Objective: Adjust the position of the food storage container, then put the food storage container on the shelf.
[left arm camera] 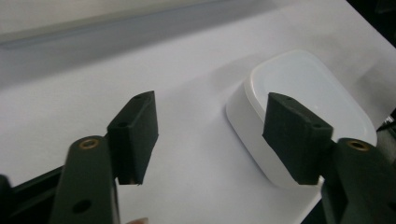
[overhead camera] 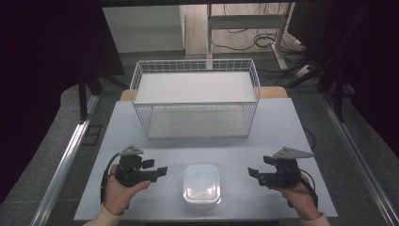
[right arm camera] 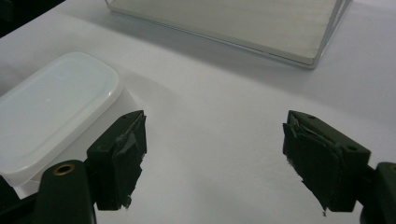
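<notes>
Here, 1 lidded container (overhead camera: 202, 184) sits between 2 wide-open, empty grippers: left gripper (overhead camera: 161, 171); right gripper (overhead camera: 253, 172); 1 wire rack (overhead camera: 195, 99).

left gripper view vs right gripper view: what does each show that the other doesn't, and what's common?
Left gripper view alone: a grey strip running along the table's far edge. Right gripper view alone: the front corner of the wire basket, standing apart from the container, and worn, peeling pads on its jaws. Both: the white lidded container resting on the white table, off to one side, and their own gripper open with nothing between the jaws, left gripper and right gripper.
</notes>
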`<state>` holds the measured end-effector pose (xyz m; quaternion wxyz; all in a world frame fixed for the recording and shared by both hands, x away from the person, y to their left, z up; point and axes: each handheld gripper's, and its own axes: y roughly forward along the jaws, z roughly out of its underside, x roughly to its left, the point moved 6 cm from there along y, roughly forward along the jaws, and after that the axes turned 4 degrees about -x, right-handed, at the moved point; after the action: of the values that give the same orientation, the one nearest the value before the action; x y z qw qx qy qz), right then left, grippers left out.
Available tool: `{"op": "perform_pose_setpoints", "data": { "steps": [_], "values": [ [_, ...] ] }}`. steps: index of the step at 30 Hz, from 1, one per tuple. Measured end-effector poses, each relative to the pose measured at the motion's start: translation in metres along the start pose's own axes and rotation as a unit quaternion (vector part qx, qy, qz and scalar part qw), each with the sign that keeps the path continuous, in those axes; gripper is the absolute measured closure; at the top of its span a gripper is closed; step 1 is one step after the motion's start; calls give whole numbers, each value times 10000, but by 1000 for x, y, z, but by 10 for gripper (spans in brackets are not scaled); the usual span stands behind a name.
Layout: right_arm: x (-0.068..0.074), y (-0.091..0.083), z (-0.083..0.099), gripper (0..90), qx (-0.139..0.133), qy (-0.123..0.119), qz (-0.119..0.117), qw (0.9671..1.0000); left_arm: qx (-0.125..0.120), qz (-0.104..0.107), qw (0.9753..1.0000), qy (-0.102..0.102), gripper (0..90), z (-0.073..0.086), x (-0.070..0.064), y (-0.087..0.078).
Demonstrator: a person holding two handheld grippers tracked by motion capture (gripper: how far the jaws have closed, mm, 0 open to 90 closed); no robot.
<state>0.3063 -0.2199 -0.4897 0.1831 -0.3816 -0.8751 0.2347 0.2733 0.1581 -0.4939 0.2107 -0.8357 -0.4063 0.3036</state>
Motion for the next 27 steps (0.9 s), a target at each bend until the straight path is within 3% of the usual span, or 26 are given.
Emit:
{"op": "perform_pose_setpoints", "data": {
  "steps": [5,13,21,27],
  "values": [
    [3,2,1,209,31,35,-103,9999,-132,-64,9999,-81,308,-2,4,-3],
    [9,3,-2,201,-4,76,-248,9997,-140,32,9999,-62,300,-2,0,-2],
    [16,7,-3,195,83,298,-412,9987,-105,214,9995,-198,299,-1,-1,4],
    [28,11,-5,251,154,250,-581,9979,-29,459,9985,-295,285,2,-8,12]
  ]
}}
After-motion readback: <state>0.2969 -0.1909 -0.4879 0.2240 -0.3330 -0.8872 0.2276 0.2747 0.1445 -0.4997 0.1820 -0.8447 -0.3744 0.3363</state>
